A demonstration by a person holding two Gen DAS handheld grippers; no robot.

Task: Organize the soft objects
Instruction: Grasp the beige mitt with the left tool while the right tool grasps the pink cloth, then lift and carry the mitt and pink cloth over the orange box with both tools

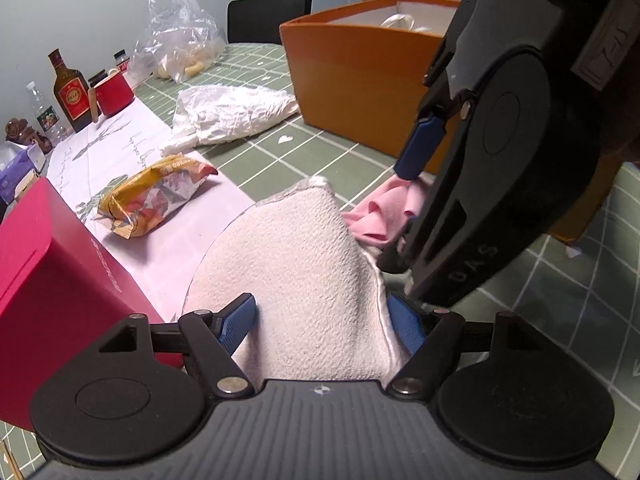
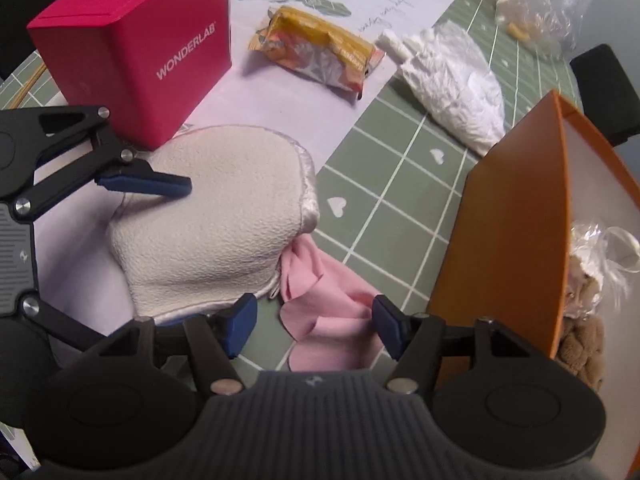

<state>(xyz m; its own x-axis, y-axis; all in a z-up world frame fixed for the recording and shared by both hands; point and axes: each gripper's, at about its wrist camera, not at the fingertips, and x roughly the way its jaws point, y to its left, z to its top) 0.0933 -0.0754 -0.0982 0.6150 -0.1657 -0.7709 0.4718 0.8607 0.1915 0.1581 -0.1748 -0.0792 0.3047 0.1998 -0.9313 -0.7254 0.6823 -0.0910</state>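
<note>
Over on the left, the red box [image 2: 136,44] marked WONDERLAB stands on the pale paper runner [image 2: 256,96], and just beside its lower corner lies the white terry pad [image 2: 224,216], bulging up off the desk [image 2: 400,184]. The left tool [image 1: 324,326] has its blue fingers spread on either side of that pad's near end, the cloth filling the gap between them; they look released rather than clenched, though I cannot tell whether the pads press the fabric. To the right of the white pad, touching its edge and partly tucked under it, the pink cloth [image 2: 324,300] lies crumpled on the green checked desk. The right tool [image 2: 316,326] hangs over it with its fingers wide apart, the pink cloth lying between the tips, ungripped. Farther back sit a crumpled snack wrapper [image 2: 316,56] and a white plastic bag [image 2: 456,92]. At the far right stands the orange box [image 2: 516,216], with soft things inside.
</note>
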